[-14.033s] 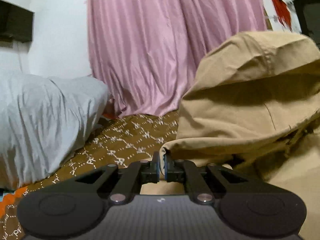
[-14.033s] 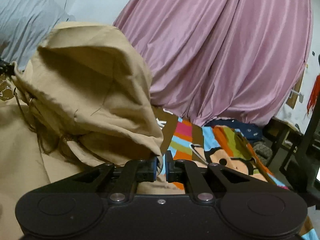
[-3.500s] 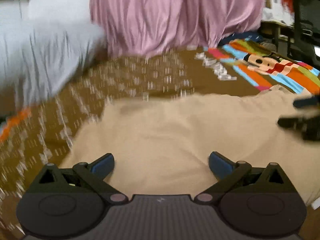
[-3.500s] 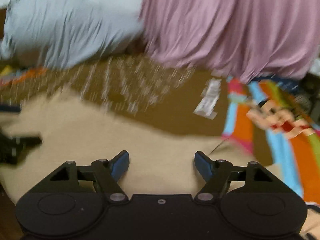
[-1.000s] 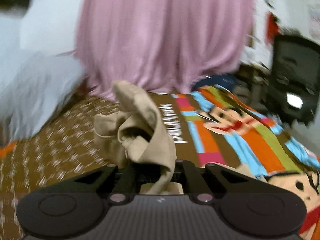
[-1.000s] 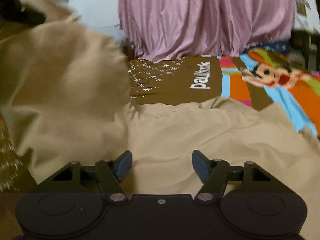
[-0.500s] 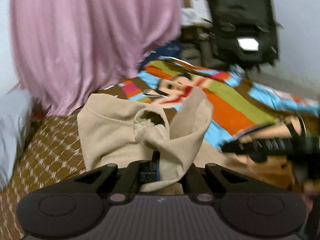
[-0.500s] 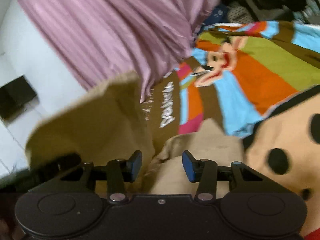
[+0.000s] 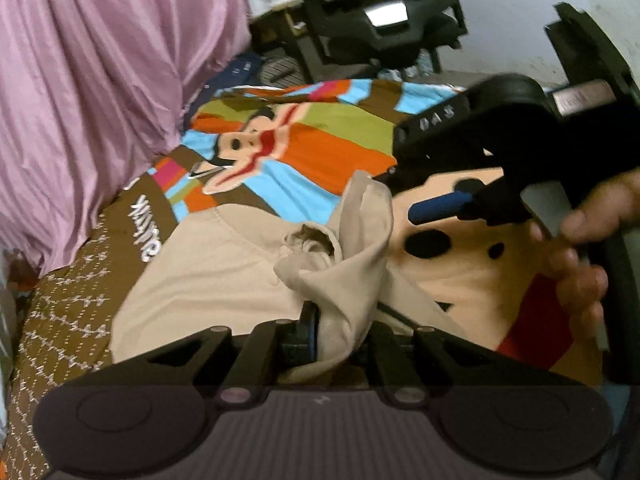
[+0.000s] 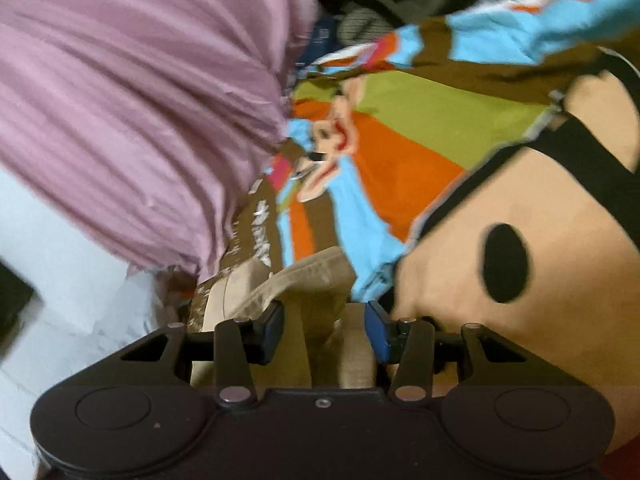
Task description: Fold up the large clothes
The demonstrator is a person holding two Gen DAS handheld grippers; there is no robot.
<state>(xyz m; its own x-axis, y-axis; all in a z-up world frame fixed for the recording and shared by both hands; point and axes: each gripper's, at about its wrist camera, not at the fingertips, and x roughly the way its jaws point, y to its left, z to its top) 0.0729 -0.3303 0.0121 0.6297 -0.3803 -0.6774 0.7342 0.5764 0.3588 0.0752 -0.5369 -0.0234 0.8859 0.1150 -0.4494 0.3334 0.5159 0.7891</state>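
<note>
The tan hooded garment (image 9: 224,276) lies partly spread on the bed. My left gripper (image 9: 332,340) is shut on a bunched fold of it, with the hood opening (image 9: 312,240) just ahead. My right gripper (image 10: 324,328) is open, its blue pads on either side of a tan fold (image 10: 304,280) without pinching it. In the left wrist view the right gripper (image 9: 432,208) comes in from the right, held by a hand (image 9: 580,248), its blue pad close to the raised tip of the garment.
The bed carries a colourful cartoon monkey blanket (image 9: 320,140) and a brown patterned cover (image 9: 60,312). A pink curtain (image 9: 100,80) hangs behind. A black chair (image 9: 380,12) and desk clutter stand beyond the bed's far edge.
My left gripper has swung right with the bunched garment in it. My right gripper has tilted and moved in onto the tan fold, its jaws still apart.
</note>
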